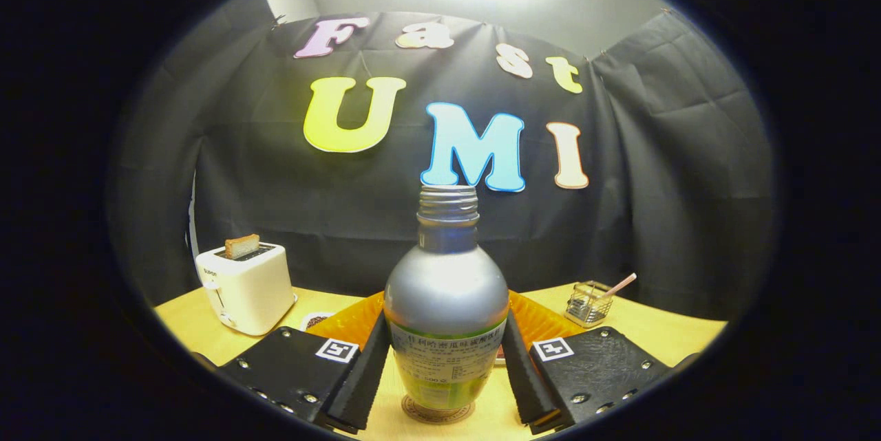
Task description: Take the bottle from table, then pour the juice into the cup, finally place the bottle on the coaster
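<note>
One bottle (pixel 446 303) is standing upright on one round coaster (pixel 438 412) on the worktop (pixel 661 331), between the two fingers (pixel 361 372), which are sitting apart just beside its sides; contact is unclear. Far left, one toaster (pixel 244 286) is holding one slice; far right, one wire basket (pixel 588 303)

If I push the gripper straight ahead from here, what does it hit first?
The bottle: it stands between the fingers of the gripper, on the coaster. The fingers flank it closely; contact is unclear.
</note>
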{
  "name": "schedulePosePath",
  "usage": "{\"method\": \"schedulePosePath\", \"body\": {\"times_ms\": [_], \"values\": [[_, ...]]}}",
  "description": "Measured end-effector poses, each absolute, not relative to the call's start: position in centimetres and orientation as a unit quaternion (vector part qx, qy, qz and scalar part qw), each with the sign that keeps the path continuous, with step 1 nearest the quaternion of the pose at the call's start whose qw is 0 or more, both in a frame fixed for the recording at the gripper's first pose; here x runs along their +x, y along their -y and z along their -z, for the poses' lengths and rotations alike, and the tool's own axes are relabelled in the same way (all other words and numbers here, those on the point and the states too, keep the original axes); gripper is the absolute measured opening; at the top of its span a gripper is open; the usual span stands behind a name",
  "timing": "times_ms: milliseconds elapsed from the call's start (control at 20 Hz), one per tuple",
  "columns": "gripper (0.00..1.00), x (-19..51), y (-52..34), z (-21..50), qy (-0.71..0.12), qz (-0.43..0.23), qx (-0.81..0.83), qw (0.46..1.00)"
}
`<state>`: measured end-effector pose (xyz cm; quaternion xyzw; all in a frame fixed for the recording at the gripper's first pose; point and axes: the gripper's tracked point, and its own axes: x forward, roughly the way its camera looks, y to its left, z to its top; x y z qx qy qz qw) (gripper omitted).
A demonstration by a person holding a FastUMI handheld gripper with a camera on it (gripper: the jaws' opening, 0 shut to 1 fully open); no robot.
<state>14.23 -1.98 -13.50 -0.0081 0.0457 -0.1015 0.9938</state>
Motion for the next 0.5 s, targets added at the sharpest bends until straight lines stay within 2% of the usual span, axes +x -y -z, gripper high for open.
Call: {"method": "schedulePosePath", "body": {"times_ms": [500], "values": [[0.78,15.7,2.2,18.7,-0.075,0.093,-0.009,0.993]]}}
